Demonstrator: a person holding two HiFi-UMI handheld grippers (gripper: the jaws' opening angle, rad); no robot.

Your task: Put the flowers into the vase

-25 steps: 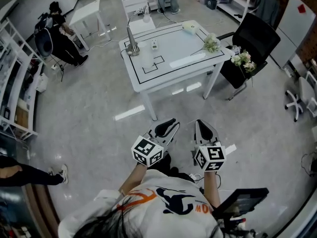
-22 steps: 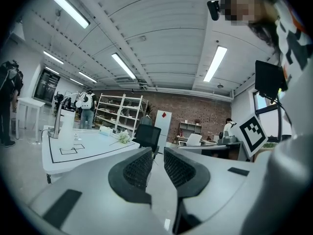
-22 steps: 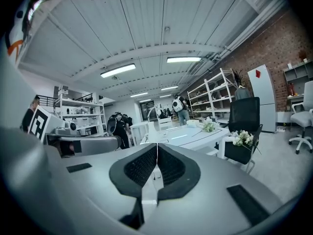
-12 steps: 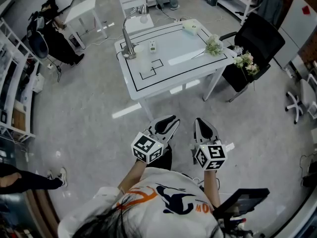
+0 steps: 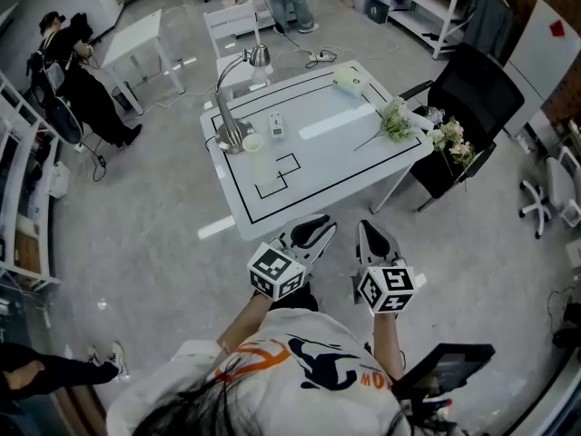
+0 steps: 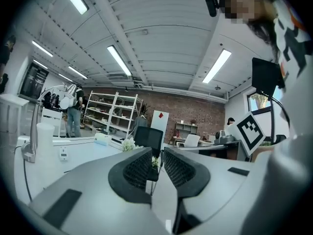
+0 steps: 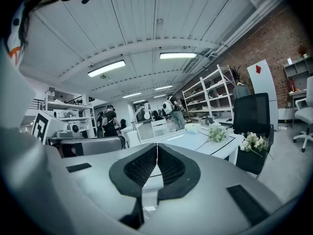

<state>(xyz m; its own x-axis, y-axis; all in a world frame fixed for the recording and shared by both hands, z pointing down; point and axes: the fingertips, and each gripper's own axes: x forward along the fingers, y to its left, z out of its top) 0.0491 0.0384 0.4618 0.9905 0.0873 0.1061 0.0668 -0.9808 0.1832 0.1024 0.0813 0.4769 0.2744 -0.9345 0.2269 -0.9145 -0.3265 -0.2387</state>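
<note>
**Task Not Yet Begun: Flowers Untouched, Both Claws Empty**

Nothing of the task is seen to be done. The left claw (image 6: 157, 156) is held released, its jaws a little apart with nothing between them. The right claw (image 7: 157, 153) is clenched on nothing. Both are held just short of the near edge of the white bench (image 5: 349, 148) and are pointed across it.

A spray of white flowers (image 5: 394, 122) is laid on the bench, ahead of the right claw and off to its right, well apart from it, near the bench's right edge. A second bunch (image 5: 451, 139) is seen further right still, on the black office chair (image 5: 477, 71) beside the bench.

A desk lamp (image 5: 232, 107) is stood ahead of the left claw and toward its left. A small white cup-like thing (image 5: 252, 142) is set just beside the lamp's base; whether it is the vase cannot be told.

The whole task is judged to be left: the flowers are to be reached, grasped and set into the vase.
</note>
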